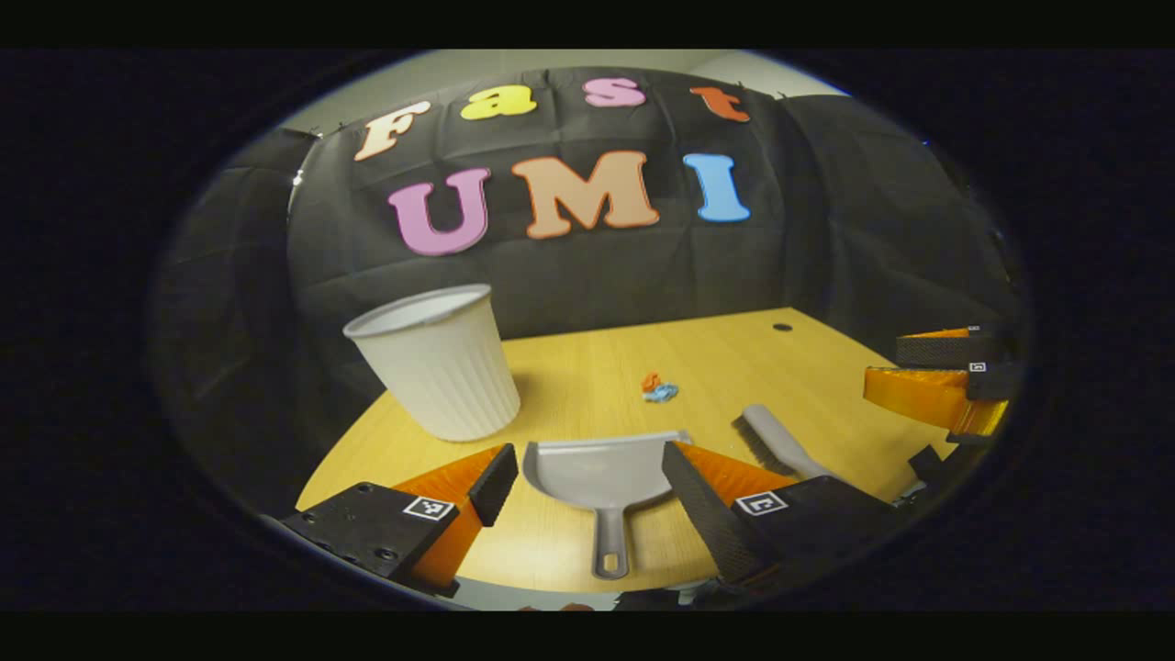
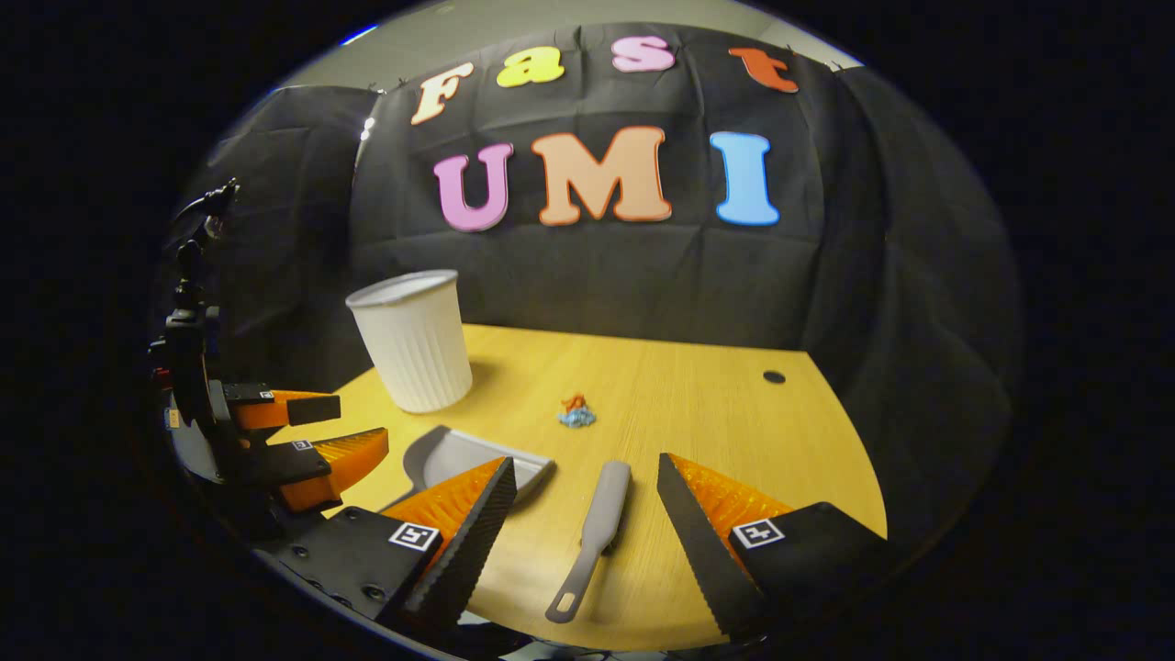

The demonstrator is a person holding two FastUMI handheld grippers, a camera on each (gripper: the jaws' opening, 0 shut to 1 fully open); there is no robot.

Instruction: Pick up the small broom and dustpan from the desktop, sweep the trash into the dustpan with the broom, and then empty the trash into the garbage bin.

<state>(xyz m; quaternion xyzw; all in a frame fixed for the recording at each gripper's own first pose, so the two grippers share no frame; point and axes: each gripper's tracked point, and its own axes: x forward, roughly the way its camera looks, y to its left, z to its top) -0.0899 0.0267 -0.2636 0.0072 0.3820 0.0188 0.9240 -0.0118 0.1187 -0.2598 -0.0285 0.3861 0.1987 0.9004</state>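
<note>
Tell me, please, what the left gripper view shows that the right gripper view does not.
Left gripper view: the whole dustpan, handle included, between its own fingers; the right gripper at the right edge. Right gripper view: the whole broom between its own fingers; the left gripper at the left edge. Both: white bin, trash, wooden table.

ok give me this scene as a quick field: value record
surface: wooden desk
dustpan: lying flat, framed by open left tongs, not gripped
broom: lying flat, framed by open right tongs, not gripped
trash: small scrap at mid-desk, unswept
bin: upright on the desk, beyond the dustpan
stage: both tools not yet lifted
</note>
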